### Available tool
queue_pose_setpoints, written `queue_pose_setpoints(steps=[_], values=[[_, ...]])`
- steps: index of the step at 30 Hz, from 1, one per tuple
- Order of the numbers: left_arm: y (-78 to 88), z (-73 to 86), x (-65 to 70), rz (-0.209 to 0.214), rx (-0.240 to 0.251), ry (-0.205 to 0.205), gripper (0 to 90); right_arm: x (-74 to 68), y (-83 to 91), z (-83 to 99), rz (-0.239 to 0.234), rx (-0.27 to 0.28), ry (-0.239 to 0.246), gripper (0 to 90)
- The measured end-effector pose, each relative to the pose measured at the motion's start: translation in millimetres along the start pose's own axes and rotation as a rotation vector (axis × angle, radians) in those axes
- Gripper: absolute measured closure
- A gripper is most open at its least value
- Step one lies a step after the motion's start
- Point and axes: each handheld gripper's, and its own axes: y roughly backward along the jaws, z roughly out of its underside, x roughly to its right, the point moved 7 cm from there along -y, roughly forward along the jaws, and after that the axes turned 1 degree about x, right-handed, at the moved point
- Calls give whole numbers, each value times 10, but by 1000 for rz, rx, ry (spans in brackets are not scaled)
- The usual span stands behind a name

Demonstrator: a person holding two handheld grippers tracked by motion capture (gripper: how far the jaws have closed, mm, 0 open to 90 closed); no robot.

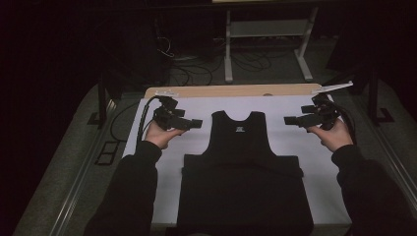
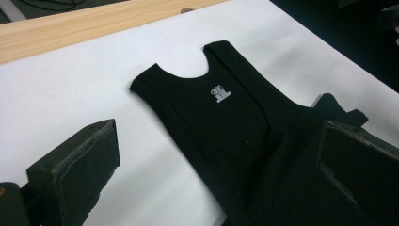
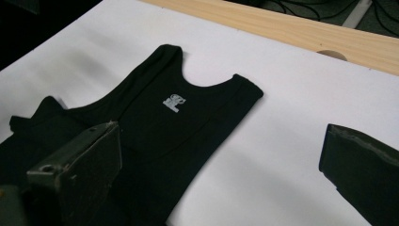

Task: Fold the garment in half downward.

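White-covered table point(image 1: 147, 128), dim room. Black tank top point(image 1: 243, 147) flat at centre, partly folded. Left gripper point(image 1: 195, 123), right gripper point(image 1: 290, 120) flank its shoulders, jaws wide, empty. Risk: single-layer pinch, fold slips askew.

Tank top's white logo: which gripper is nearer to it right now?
Left, slightly. The left gripper hovers beside the tank top, nearer its white logo; the right gripper hangs farther out. Both open.
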Motion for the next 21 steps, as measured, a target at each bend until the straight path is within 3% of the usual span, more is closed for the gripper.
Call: queue_pose_setpoints(steps=[11,16,21], values=[[-236,-6,-110,17,-23,8,0,133,-201,-1,13,-12,-25,0],[-284,-82,-136,33,-6,25,0,176,-274,-46,21,-20,-28,0],[-336,-142,-170,29,-23,15,0,195,-349,-108,29,-29,-26,0]])
